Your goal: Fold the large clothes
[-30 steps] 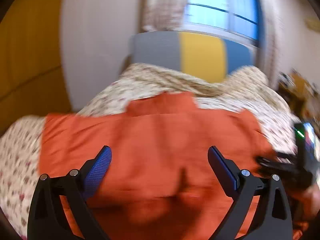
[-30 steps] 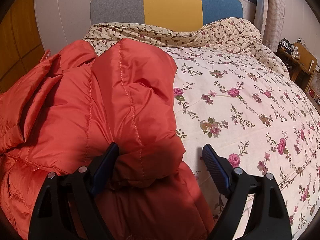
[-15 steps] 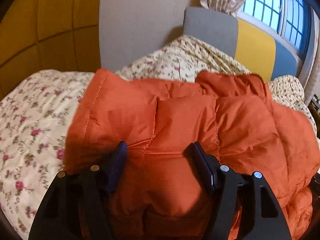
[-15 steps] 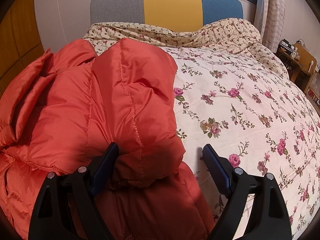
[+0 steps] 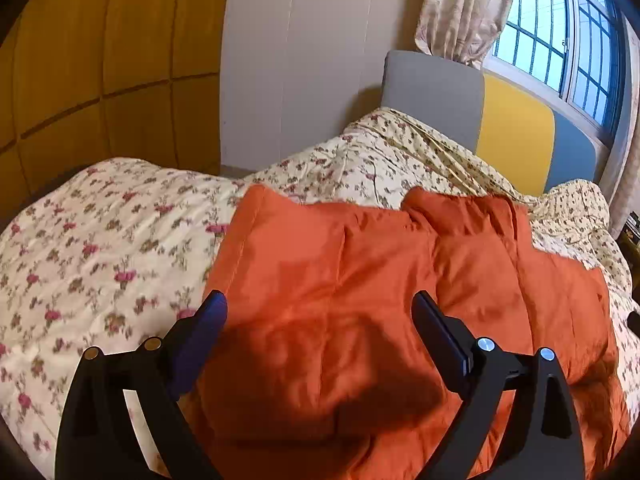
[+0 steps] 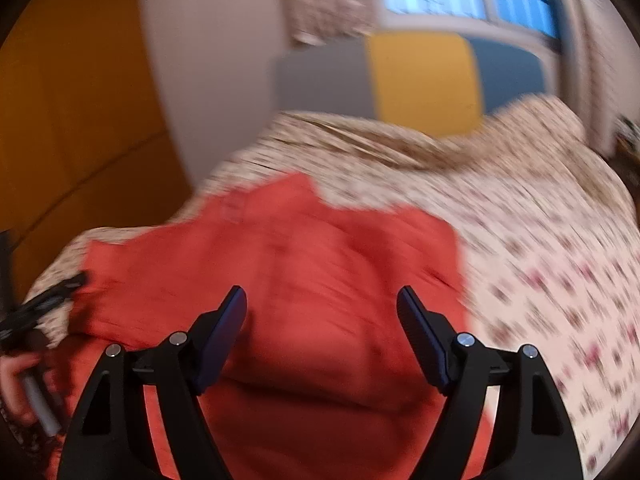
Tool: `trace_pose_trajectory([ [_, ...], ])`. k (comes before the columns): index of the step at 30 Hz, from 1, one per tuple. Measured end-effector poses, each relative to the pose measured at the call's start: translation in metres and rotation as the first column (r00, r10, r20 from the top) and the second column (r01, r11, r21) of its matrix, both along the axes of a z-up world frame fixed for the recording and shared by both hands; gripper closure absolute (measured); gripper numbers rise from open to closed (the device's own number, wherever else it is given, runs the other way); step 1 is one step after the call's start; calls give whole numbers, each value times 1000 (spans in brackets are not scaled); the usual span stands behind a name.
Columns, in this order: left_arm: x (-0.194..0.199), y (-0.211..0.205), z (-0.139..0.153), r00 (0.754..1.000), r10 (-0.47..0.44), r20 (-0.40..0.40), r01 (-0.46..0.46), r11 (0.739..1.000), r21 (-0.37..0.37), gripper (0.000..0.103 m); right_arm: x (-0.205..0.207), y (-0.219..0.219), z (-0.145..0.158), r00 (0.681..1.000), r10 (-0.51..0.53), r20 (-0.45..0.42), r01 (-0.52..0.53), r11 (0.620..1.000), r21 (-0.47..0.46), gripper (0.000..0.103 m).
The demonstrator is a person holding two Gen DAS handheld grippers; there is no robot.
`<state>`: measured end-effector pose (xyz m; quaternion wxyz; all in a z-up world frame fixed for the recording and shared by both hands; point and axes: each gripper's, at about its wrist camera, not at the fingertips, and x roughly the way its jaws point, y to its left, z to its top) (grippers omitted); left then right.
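An orange puffer jacket (image 5: 360,300) lies folded on the floral bedspread (image 5: 100,240). My left gripper (image 5: 320,308) is open above the jacket's near left part, holding nothing. In the blurred right wrist view the jacket (image 6: 300,280) fills the middle. My right gripper (image 6: 320,304) is open above it and empty. The left gripper and the hand holding it show at the left edge of the right wrist view (image 6: 36,320).
A grey, yellow and blue headboard (image 5: 516,140) stands at the far end of the bed below a window (image 5: 560,32) with a curtain (image 5: 464,8). A yellow panelled wardrobe (image 5: 80,72) is at the left. Floral bedspread (image 6: 560,280) lies right of the jacket.
My left gripper has opened wider and pulled back a little from the jacket. My right gripper has lifted off the sleeve it straddled and swung quickly; its view is now blurred.
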<state>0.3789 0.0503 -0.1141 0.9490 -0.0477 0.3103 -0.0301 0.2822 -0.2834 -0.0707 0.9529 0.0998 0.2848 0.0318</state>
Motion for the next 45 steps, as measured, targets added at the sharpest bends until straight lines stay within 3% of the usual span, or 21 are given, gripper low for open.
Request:
trace_pose_trajectory([
  [1, 4, -2, 2, 1000, -1, 2, 1, 1000, 12, 10, 6, 14, 6, 999, 41, 12, -41, 999, -15, 28],
  [4, 20, -8, 1, 1000, -9, -7, 10, 998, 60, 10, 37, 59, 9, 985, 170, -25, -171, 984, -54, 48],
  [6, 32, -9, -6, 999, -10, -38, 13, 997, 80, 10, 61, 76, -1, 977, 195, -89, -201, 978, -63, 65],
  [7, 39, -8, -11, 999, 0, -54, 5, 996, 91, 10, 72, 80, -9, 976, 184, -119, -193, 979, -71, 65],
  [11, 57, 0, -33, 993, 17, -113, -5, 995, 103, 10, 98, 77, -36, 976, 135, -172, -147, 987, -58, 65],
  [16, 76, 36, -62, 973, 6, -232, -36, 991, -127, 3, 103, 80, -59, 979, 113, -169, -123, 991, -49, 65],
  [17, 77, 39, -64, 972, 4, -236, -39, 989, -143, 3, 106, 78, -60, 979, 111, -169, -121, 992, -47, 65],
  [24, 66, 28, -60, 977, 45, -209, -62, 995, -76, 3, 112, 76, -66, 978, 102, -181, -114, 992, -53, 65],
  [27, 43, 15, -44, 986, 78, -147, -79, 997, 4, 3, 112, 77, -66, 980, 94, -178, -108, 992, -72, 63],
  [31, 4, -4, -19, 1000, 20, -9, -20, 1000, 15, 3, 107, 81, -65, 982, 82, -168, -98, 991, -89, 61],
  [33, -5, -15, -12, 1000, -4, 16, 3, 999, 47, 3, 101, 81, -62, 985, 73, -156, -88, 992, -93, 51],
  [35, -1, -22, -14, 1000, -16, -4, 16, 997, 81, 3, 90, 77, -55, 986, 81, -145, -92, 993, -76, 46],
  [39, 17, -18, -33, 996, 13, -84, -3, 994, 109, 3, 73, 60, -49, 989, 60, -132, -67, 996, -50, 46],
  [43, 35, 7, -54, 982, 25, -189, -33, 999, -38, 3, 80, 49, -62, 982, 36, -188, -43, 999, -34, 45],
  [45, 39, 12, -58, 979, 19, -204, -34, 997, -67, 3, 86, 55, -66, 979, 30, -200, -46, 996, -76, 45],
])
